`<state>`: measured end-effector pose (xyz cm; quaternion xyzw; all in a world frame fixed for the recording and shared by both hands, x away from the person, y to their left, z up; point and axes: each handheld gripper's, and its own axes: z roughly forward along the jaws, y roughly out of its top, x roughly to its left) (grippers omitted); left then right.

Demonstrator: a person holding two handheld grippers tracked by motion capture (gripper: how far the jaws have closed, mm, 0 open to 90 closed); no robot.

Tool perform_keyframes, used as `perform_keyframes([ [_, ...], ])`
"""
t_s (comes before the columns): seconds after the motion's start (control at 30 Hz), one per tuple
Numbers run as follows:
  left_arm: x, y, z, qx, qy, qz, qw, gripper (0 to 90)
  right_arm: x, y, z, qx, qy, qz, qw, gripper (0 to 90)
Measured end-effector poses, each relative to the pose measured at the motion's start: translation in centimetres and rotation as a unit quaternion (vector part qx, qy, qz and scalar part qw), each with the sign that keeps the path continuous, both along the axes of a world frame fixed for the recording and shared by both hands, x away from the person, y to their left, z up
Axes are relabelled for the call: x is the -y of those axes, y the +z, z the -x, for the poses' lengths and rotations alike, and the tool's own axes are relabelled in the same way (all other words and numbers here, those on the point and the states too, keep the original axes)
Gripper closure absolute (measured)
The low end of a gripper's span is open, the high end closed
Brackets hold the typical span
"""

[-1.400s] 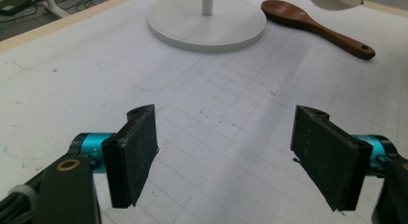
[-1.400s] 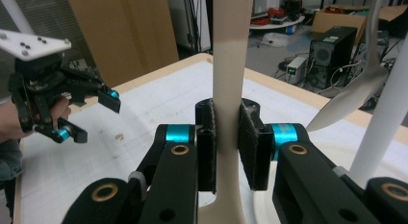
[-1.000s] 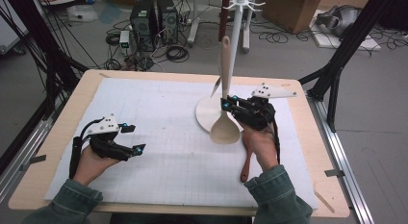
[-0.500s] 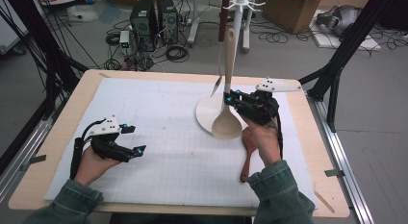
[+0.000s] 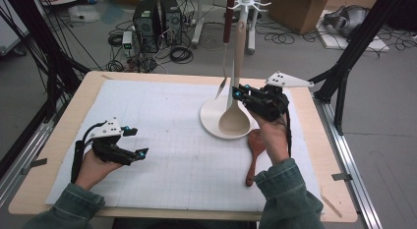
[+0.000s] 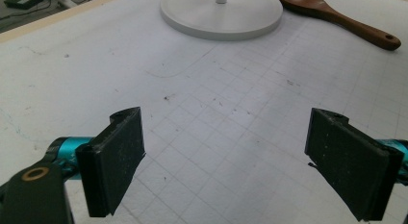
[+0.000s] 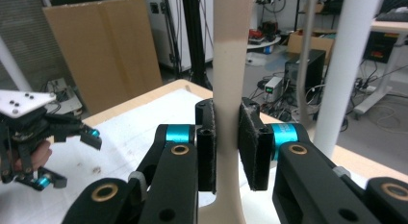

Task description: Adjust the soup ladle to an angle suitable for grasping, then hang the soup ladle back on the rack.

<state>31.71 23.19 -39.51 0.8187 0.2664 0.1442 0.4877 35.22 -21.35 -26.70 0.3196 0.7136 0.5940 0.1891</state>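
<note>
Even indoor light, slightly soft focus

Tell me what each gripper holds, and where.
Right gripper grips the pale ladle by its handle, above the bowl. Left gripper is open, holding nothing.

The pale ladle (image 5: 235, 118) looks like smooth, matt wood. Beside the stand's glossy white base (image 6: 221, 17) lies a dark, polished wooden spoon (image 6: 337, 15) on a matt gridded paper mat (image 6: 231, 118).

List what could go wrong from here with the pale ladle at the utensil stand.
1. The right claw pinches the pale ladle low on its handle, so the long handle might swing or slip.
2. It could knock the hanging dark-handled utensil beside it.
3. Its bowl sits over the stand base; pushing could shift the stand.
</note>
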Motion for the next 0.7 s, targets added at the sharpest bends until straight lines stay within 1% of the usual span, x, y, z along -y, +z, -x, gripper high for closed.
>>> perform_keyframes([
  [0.07, 0.0, 0.0, 0.0, -0.002, 0.003, 0.005, 1.0000, 14.1, 0.2, 0.4, -0.1, 0.003, -0.001, -0.002, 1.0000, 78.9],
  [0.1, 0.0, 0.0, -0.1, -0.001, 0.000, 0.001, 1.0000, 14.1, 0.3, 0.7, -0.2, 0.004, -0.002, -0.002, 1.0000, 78.9],
  [0.13, 0.0, 0.0, -0.1, -0.001, 0.000, 0.002, 1.0000, 14.1, 0.3, 0.9, -0.3, 0.004, -0.004, -0.002, 1.0000, 78.9],
  [0.17, 0.0, 0.0, 0.0, -0.002, 0.002, 0.004, 1.0000, 14.1, 0.4, 1.1, -0.5, 0.003, -0.004, -0.002, 1.0000, 78.9],
  [0.27, 0.0, 0.0, 0.0, 0.000, -0.002, 0.001, 1.0000, 14.1, 0.4, 1.5, -1.0, -0.002, -0.008, -0.002, 1.0000, 78.9],
  [0.3, 0.0, 0.0, 0.0, -0.001, 0.000, 0.006, 1.0000, 14.1, 0.4, 1.6, -1.2, -0.004, -0.010, -0.001, 0.9999, 78.9],
  [0.47, 0.0, 0.0, 0.0, -0.001, -0.002, 0.007, 1.0000, 14.1, 0.6, 1.5, -1.9, -0.008, -0.020, -0.006, 0.9998, 78.9],
  [0.6, 0.0, 0.0, 0.0, -0.001, -0.003, 0.004, 1.0000, 14.1, 0.6, 1.4, -2.5, -0.015, -0.024, -0.001, 0.9996, 78.9],
  [0.7, 0.1, 0.1, 0.1, 0.000, -0.002, 0.006, 1.0000, 14.1, 0.5, 1.3, -2.7, -0.016, -0.023, 0.001, 0.9996, 78.8],
])
